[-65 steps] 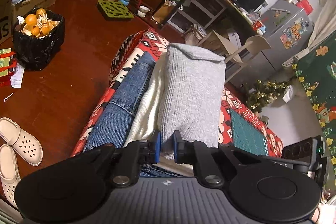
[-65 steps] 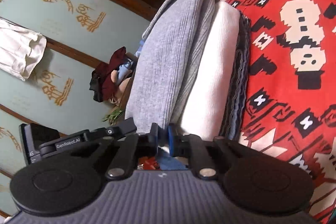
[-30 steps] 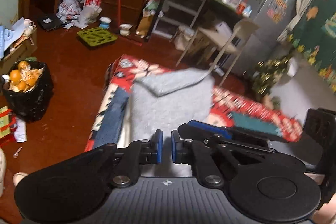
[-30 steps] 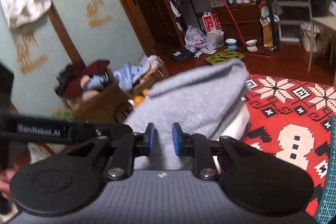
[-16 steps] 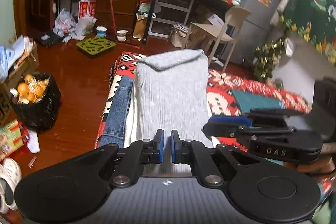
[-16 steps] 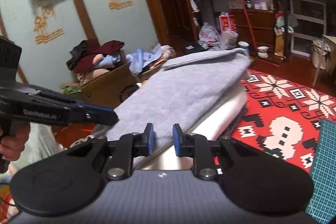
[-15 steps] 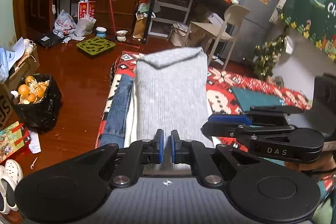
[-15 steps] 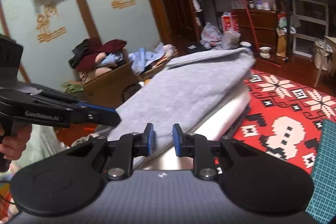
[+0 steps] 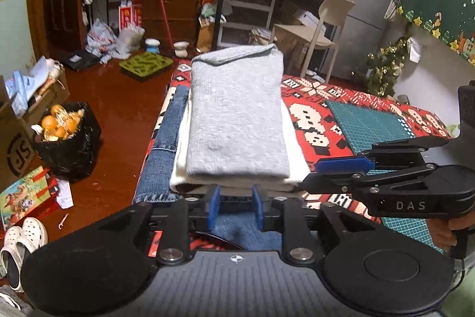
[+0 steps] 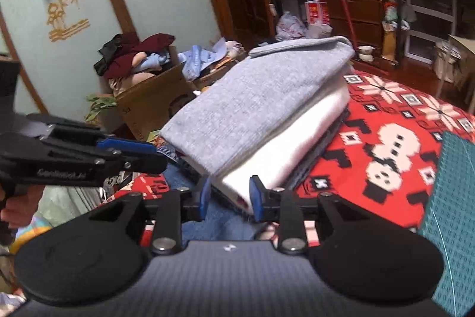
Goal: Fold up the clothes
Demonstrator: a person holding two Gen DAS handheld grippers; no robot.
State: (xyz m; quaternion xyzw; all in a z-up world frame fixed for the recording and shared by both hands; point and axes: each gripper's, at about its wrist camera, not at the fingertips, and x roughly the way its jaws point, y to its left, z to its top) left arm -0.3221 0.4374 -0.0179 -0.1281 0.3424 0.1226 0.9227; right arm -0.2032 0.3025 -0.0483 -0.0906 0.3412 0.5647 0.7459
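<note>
A folded grey sweater (image 9: 237, 115) lies flat on top of a folded white garment (image 9: 294, 156). Both rest on blue jeans (image 9: 161, 156) spread over a bed covered by a red patterned blanket (image 9: 314, 121). My left gripper (image 9: 235, 207) stands open just short of the stack's near edge, with nothing between its blue pads. My right gripper (image 10: 230, 198) is open too, at the stack's near corner, where the grey sweater (image 10: 261, 103) and white garment (image 10: 285, 153) show. Each gripper appears in the other's view: the right gripper (image 9: 320, 174) and the left gripper (image 10: 157, 156).
A green cutting mat (image 9: 368, 124) lies on the blanket to the right of the stack. Left of the bed, on the red-brown floor, stand a black bin of oranges (image 9: 63, 132), cardboard boxes of clothes (image 10: 142, 85) and white clogs (image 9: 20, 239). A chair (image 9: 320, 34) stands behind.
Both grippers, shut on the grey sweater earlier, have opened and let it go. The sweater now lies flat on the stack, and both grippers have drawn back from it.
</note>
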